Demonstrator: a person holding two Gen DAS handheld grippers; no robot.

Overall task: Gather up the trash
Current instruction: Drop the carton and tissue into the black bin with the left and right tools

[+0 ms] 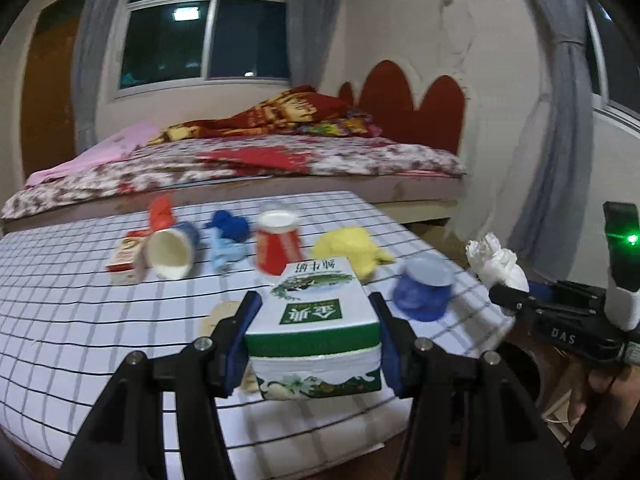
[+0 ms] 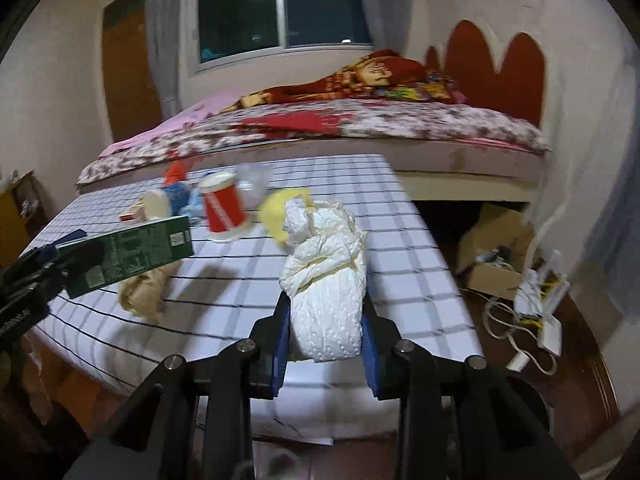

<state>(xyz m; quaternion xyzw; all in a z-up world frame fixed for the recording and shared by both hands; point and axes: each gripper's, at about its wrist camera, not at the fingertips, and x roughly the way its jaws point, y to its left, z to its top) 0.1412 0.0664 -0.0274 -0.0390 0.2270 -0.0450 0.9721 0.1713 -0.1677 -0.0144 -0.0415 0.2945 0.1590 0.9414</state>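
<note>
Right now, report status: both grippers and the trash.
Left gripper shut on milk carton. Right gripper shut on crumpled tissue. Cups and wrappers remain on checked table. Nothing blocking.

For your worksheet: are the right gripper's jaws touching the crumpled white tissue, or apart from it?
Touching. The right wrist view shows the right gripper with both jaws pressed against the sides of the crumpled white tissue, lifted above the checked table.

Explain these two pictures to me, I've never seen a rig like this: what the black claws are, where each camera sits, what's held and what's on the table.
No robot here: a person carries two hand-held grippers, each with a camera looking along its jaws. The left gripper holds a green-and-white milk carton; the right gripper is shut on a crumpled white tissue. Each also shows at the edge of the other's view. On the checked tablecloth lie a red cup, blue cup, tipped paper cup, yellow wad, and other scraps.
</note>
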